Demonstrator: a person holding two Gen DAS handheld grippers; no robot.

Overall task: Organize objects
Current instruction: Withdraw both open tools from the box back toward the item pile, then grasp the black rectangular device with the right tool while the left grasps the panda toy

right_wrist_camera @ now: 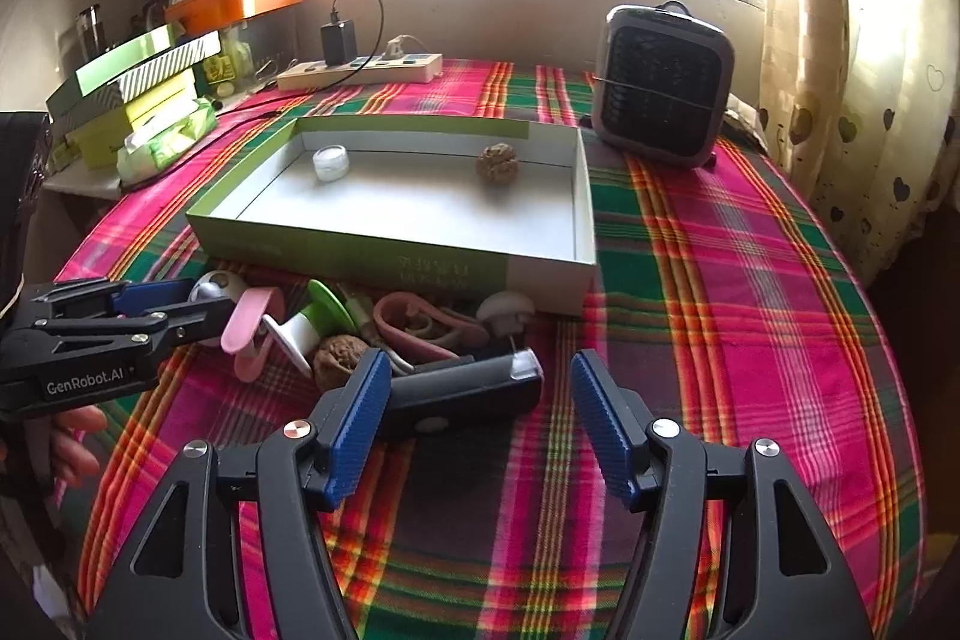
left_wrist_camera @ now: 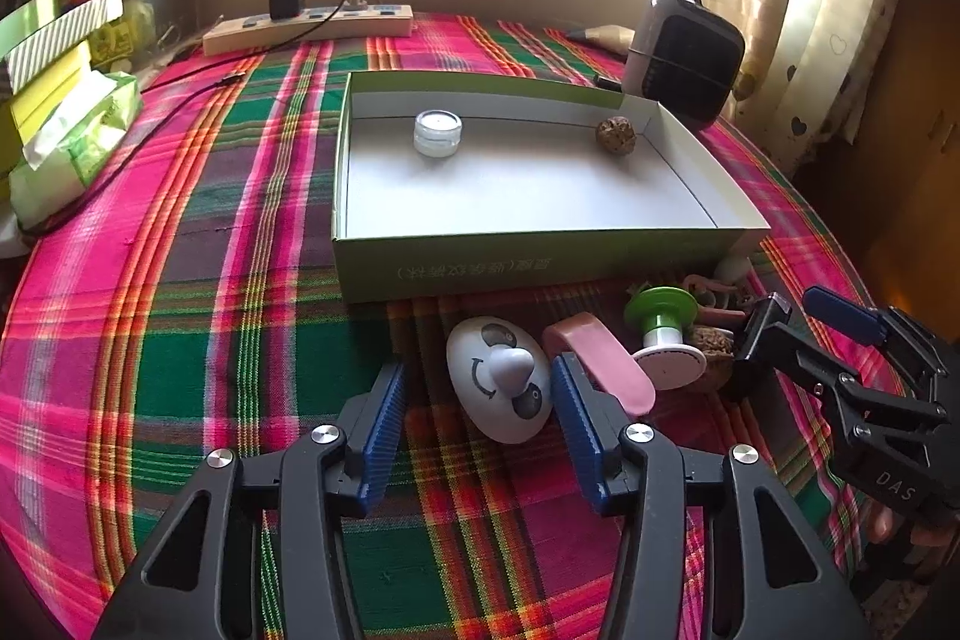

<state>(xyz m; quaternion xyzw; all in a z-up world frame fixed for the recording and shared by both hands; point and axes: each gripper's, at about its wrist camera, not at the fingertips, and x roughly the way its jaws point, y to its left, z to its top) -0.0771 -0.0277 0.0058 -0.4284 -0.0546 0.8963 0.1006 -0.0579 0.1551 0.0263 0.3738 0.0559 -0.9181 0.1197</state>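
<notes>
Plaid cloth (right_wrist_camera: 720,250) covers table. Green-sided open box (left_wrist_camera: 540,259) holds small clear jar (left_wrist_camera: 438,133) and walnut (left_wrist_camera: 615,134), well apart along far wall. Left gripper (left_wrist_camera: 477,400): jaws wide apart, nothing held, white egg-shaped face toy (left_wrist_camera: 498,388) between fingers. Right gripper (right_wrist_camera: 474,394): jaws wide apart, empty, black device (right_wrist_camera: 462,388) lying between them. Loose clutter sits just before box front wall.

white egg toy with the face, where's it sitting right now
In the left wrist view the white egg toy lies on the plaid cloth between the open left gripper fingers, just in front of the green box, beside the pink shoehorn.
</notes>
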